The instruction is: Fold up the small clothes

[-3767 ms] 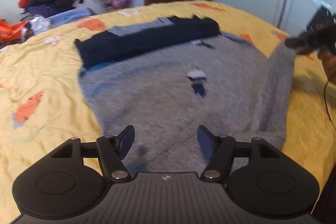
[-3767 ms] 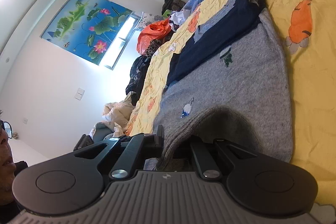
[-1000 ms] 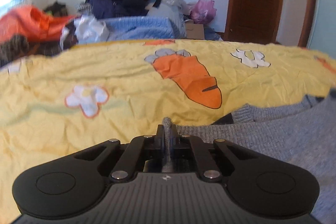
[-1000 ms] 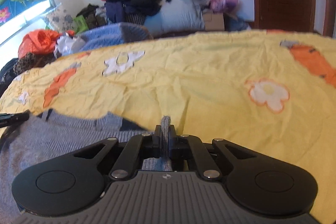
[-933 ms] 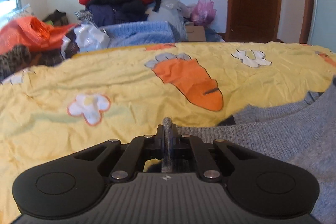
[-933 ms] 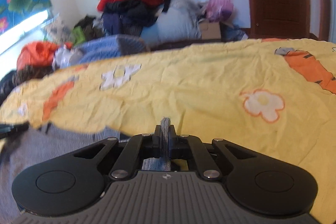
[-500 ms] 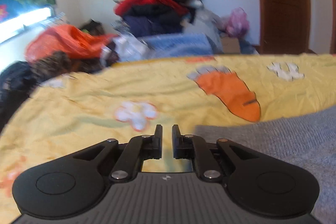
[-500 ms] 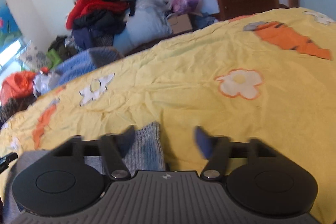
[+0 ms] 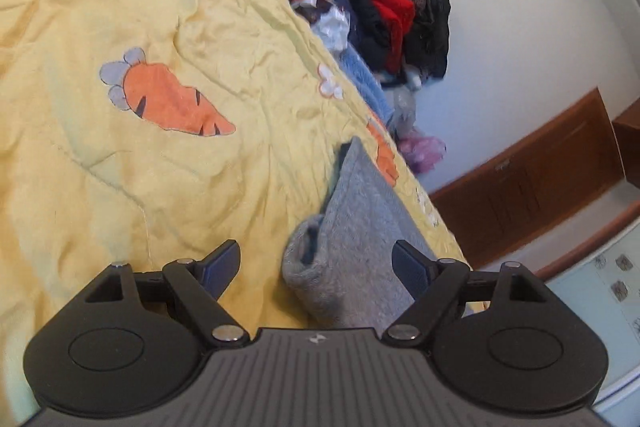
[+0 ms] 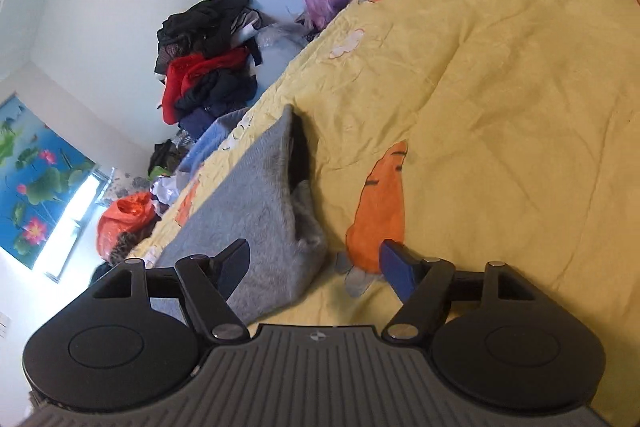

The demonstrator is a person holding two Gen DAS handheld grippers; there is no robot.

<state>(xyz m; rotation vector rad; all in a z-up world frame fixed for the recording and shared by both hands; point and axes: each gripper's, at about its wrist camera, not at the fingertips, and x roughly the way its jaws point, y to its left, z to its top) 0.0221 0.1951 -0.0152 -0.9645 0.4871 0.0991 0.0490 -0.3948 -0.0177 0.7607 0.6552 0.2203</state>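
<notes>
Folded grey knitted sweater (image 9: pixel 360 223) lying on yellow carrot-print bed quilt (image 9: pixel 120 167), folded edge nearest me, bare quilt both sides. My left gripper (image 9: pixel 316 265) opening over it, rolled sideways; my right gripper (image 10: pixel 314 263) spread, gripping nothing.

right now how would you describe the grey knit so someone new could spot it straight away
Start at the yellow quilt printed with orange carrots that covers the bed. The grey sweater lies folded on it, its thick rolled edge nearest the left gripper. It is the only plain grey knit on the quilt; the red and black clothes pile sits off the bed by the wall.
</notes>
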